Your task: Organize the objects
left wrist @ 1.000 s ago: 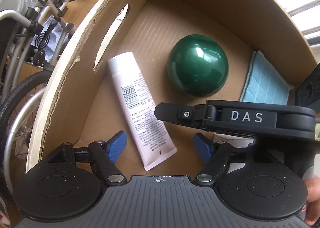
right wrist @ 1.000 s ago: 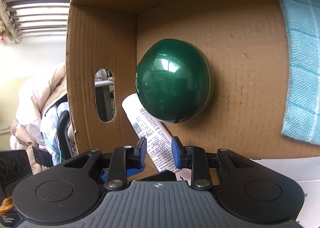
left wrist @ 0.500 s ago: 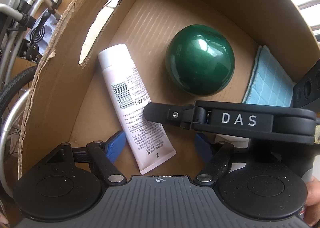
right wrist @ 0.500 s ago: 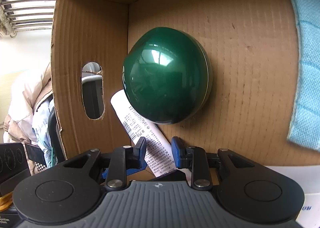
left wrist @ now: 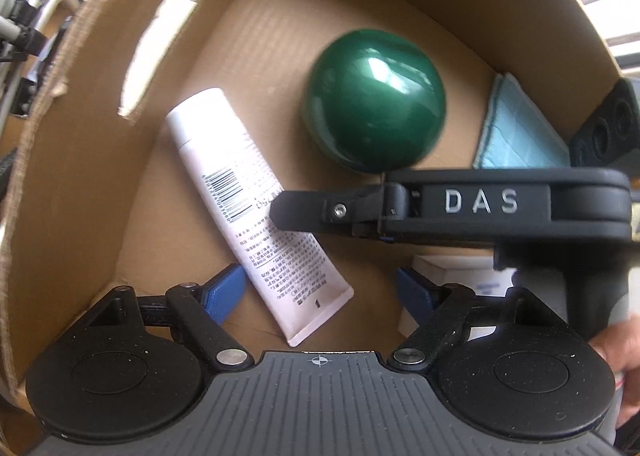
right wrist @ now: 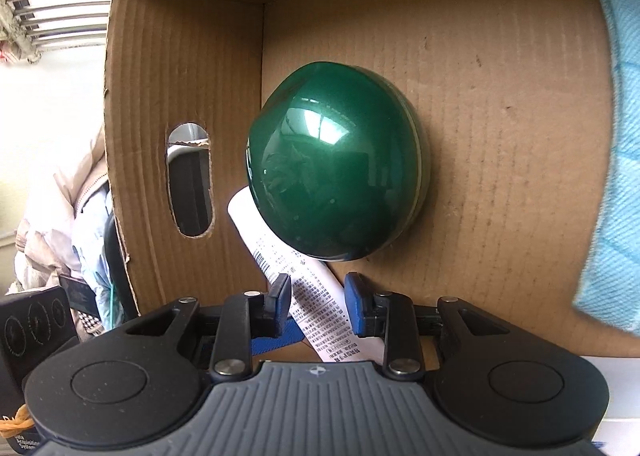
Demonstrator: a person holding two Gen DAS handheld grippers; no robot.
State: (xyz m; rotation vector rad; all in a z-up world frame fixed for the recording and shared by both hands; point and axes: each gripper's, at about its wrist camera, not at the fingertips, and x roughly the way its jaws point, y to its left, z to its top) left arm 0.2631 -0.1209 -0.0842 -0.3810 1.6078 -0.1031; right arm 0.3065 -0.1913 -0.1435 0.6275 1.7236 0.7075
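Cardboard box (left wrist: 100,160) holds everything, largest first: a green dome (left wrist: 374,100) mid-floor, a blue cloth (left wrist: 516,132) by the far wall, a white tube (left wrist: 256,212) lying flat beside the dome. Left tongs (left wrist: 320,292) stand wide and are opening, the tube's crimped end between them, untouched. Right tongs (right wrist: 316,304) are narrowly parted above the tube, gripping nothing.
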